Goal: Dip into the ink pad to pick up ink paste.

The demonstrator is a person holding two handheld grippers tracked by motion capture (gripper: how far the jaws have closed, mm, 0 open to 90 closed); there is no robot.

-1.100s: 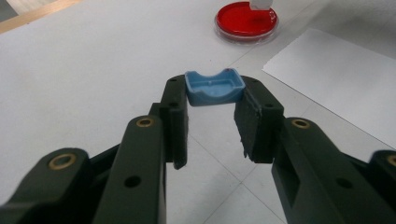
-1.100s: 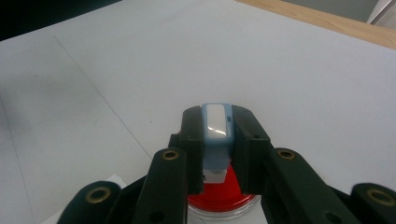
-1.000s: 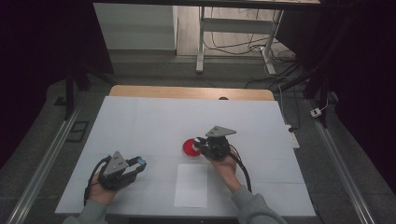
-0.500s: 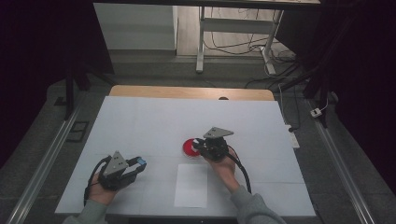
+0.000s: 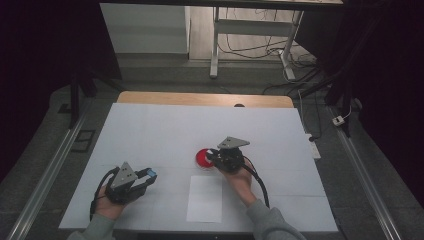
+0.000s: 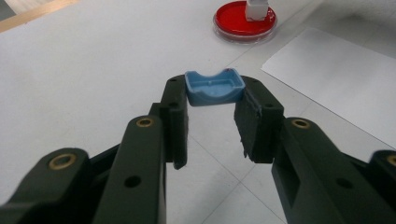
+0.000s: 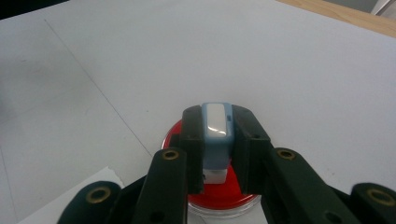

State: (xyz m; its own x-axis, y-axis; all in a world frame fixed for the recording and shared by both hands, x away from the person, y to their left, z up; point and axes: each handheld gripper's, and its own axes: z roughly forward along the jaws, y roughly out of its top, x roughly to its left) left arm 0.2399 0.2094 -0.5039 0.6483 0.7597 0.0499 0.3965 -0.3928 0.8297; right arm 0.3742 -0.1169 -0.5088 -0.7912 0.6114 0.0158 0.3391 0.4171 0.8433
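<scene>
Right gripper (image 5: pixel 216 159) pinching a small blue-and-white block (image 7: pixel 216 135) between its jaws, directly over the red dish (image 5: pixel 203 158) – block upright, long axis running along the jaws, lower end at or just above the red surface; contact hard to judge from the right gripper view, possibly touching. Dish lying at about 9 o'clock of the right hand (image 5: pixel 240 177) in the high view, near table centre, with the white sheet (image 5: pixel 205 198) at 6 o'clock of it, apart from it.

Left gripper (image 5: pixel 145 179) clamped on a blue cap (image 6: pixel 215 87), a shallow curved shell held crosswise at the jaw tips, hollow side up, long axis spanning jaw to jaw. From there, dish and block at roughly 1 o'clock in the left gripper view, well apart – right gripper far nearer the dish. Coming move, by judgement, turning on block sitting straight above the dish, so a short drop or lift rather than a sideways reach.

Hard to make out: block's lower end, hidden behind the jaws; block itself lost behind the gripper in the high view; block's top cut off by the frame edge in the left gripper view; cap a mere blue speck from above
</scene>
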